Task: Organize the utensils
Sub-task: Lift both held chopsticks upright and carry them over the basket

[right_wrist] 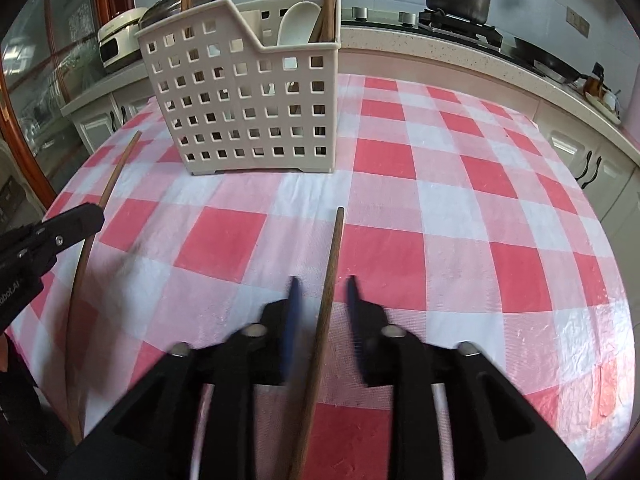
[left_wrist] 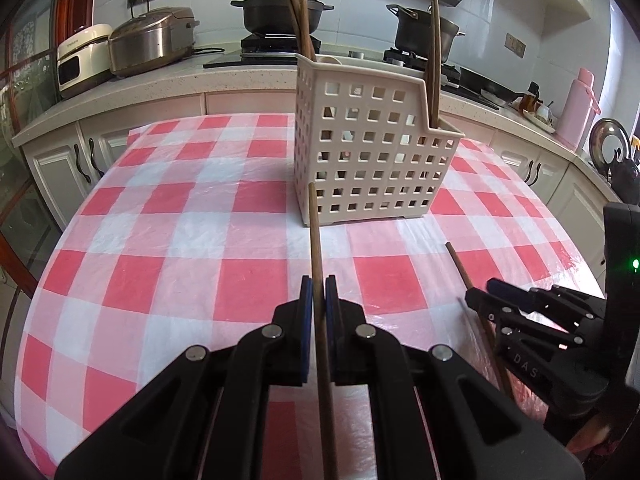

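The jaws of the left gripper (left_wrist: 319, 289) are clamped on a brown wooden chopstick (left_wrist: 320, 320), which runs straight up between the blue pads toward the basket (left_wrist: 372, 160). The jaws of the right gripper (right_wrist: 322, 294) stand apart, with a second chopstick (right_wrist: 326, 300) lying between them on the tablecloth; neither pad presses on it, and a gap shows on each side. The blue pads there look blurred. The beige basket with square holes stands upright on the red and white checked tablecloth (left_wrist: 160, 240), toward the far edge of the table. Several chopsticks (left_wrist: 298, 12) stick up from its taller end, one more chopstick (left_wrist: 435, 56) leans at its lower end, and a white spoon (right_wrist: 298, 24) sits in the middle compartment as seen from the right wrist. Behind the table a counter (left_wrist: 160, 84) carries a rice cooker (left_wrist: 152, 38) and two dark pots (left_wrist: 280, 12) on the stove.
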`<state>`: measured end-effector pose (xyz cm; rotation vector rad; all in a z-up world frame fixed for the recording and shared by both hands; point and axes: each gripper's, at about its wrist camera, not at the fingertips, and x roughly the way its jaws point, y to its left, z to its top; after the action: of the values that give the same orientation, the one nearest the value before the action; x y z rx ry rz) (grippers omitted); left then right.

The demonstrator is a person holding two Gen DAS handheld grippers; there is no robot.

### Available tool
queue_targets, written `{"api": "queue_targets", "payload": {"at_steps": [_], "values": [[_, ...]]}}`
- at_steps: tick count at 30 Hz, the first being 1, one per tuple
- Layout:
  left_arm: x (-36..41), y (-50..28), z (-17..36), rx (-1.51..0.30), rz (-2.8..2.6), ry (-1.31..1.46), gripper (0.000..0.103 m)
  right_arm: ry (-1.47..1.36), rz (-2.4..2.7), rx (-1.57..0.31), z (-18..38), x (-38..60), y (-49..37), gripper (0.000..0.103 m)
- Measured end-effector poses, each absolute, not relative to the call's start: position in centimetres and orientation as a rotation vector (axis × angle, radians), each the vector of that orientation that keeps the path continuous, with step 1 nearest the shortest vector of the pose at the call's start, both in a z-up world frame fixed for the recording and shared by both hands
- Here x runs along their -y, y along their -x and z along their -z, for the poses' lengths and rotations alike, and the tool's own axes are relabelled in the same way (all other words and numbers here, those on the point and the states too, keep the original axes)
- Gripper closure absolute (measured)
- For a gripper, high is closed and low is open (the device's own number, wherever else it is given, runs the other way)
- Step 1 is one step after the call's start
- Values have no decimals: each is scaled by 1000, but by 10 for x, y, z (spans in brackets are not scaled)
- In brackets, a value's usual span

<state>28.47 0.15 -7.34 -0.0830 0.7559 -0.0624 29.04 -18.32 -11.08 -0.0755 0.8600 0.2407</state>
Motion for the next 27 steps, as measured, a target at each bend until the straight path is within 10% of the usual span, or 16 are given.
{"api": "queue_targets", "payload": {"at_steps": [8,10,27], "values": [[-7,-280,72,-746,62,96,97,125,-204,-888,119,180,-301,72],[-6,-279,71,-743,66,93,97,126,-213,-893,120,178,-302,96],[-17,-261,46,-659,46,91,97,-1,-273,-625,54,187,-268,97]]}}
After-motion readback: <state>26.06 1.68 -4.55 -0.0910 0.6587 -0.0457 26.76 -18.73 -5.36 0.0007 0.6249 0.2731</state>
